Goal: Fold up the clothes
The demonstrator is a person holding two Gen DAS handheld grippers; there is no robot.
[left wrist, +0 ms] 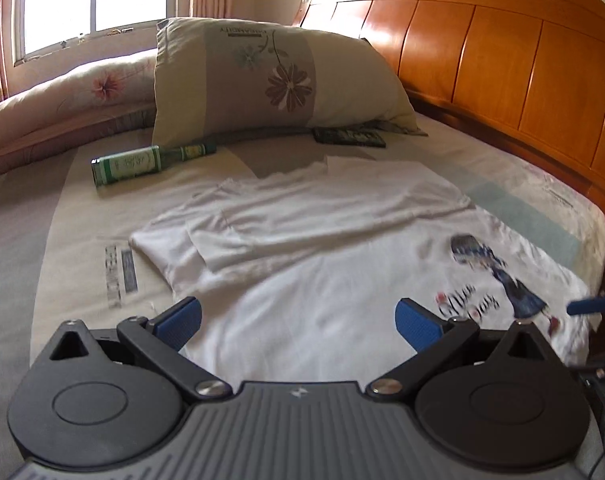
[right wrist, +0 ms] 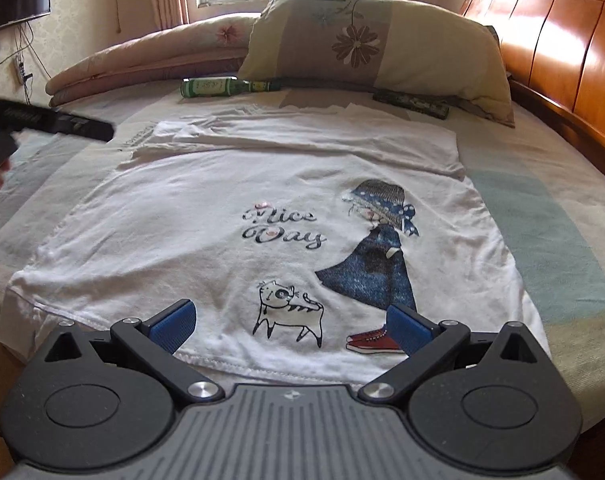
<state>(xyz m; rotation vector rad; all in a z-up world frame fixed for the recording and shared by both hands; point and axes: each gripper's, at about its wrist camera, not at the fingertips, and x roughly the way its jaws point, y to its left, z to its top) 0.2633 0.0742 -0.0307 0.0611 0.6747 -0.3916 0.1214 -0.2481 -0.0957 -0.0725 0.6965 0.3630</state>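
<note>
A white T-shirt (right wrist: 206,208) with a "Nice Day" print, a girl and a cat lies flat on the bed, its sleeves folded in across the far part. The same T-shirt (left wrist: 302,240) fills the middle of the left wrist view. My left gripper (left wrist: 298,322) hovers open over the shirt's near left side, nothing between its blue pads. My right gripper (right wrist: 292,326) stands open just above the hem, by the cat and the red shoe. In the left wrist view the right gripper's blue fingertip (left wrist: 588,305) shows at the right edge. The left gripper's dark body (right wrist: 58,122) enters the right wrist view from the left.
A green glass bottle (left wrist: 150,162) lies on its side beyond the shirt, next to a flowered pillow (left wrist: 270,80). A dark flat box (left wrist: 348,136) lies under the pillow's edge. A wooden headboard (left wrist: 502,64) runs along the right. A folded quilt (right wrist: 142,60) lies by the window.
</note>
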